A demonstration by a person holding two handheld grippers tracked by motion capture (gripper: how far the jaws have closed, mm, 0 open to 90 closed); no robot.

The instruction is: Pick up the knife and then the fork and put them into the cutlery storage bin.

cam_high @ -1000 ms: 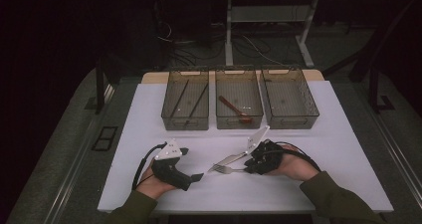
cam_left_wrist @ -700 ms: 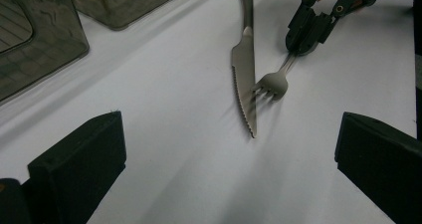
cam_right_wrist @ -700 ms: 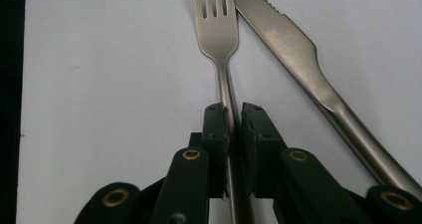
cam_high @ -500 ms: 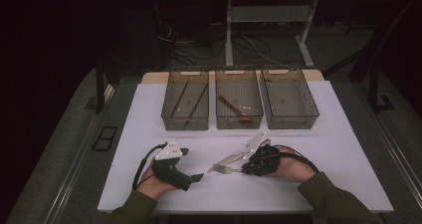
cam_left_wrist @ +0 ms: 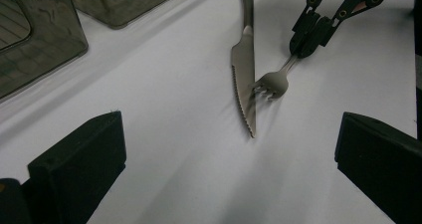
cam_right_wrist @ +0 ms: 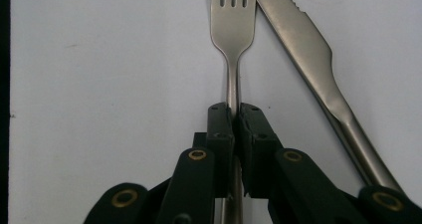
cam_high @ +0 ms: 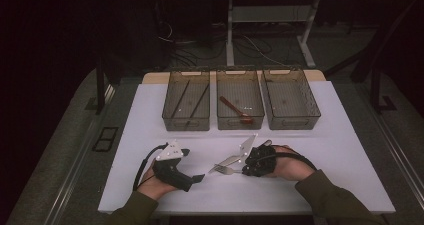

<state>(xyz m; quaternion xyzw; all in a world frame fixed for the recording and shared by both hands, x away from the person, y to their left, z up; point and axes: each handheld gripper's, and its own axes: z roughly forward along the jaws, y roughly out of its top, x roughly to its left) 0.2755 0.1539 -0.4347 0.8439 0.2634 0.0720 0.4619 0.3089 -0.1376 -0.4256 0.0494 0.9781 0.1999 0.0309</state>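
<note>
**Fork pinched, knife lying alongside**

Compared with the earlier high-view frames: right hand-held gripper drawn slightly lower and toward the frame's centre, jaws just closing further, now pressed together on the handle of the fork. Left hand-held gripper unchanged in place at lower left of centre. Trays and their contents as before.

In the right gripper view: fork running straight up the middle of the frame, tines at the top edge, thin neck clamped between the two black pads at mid-frame. Jaws narrow, nearly meeting, with the metal stem between them. Knife just right of the fork, slanting from the top centre down to the lower right, serrated edge near the tines, blade touching or almost touching the fork head.

In the left gripper view: jaws standing wide at the lower left and lower right corners, nothing between them but bare white table. Fork and knife ahead in the upper middle, tines resting against the blade, right hand-held gripper holding the fork's handle at upper right.

In the high view: fork and knife on the white table below the middle tray, just left of the right hand-held gripper. Three clear trays in a row across the frame's centre; dark sticks in the left one, a brown spoon in the middle one.
</note>
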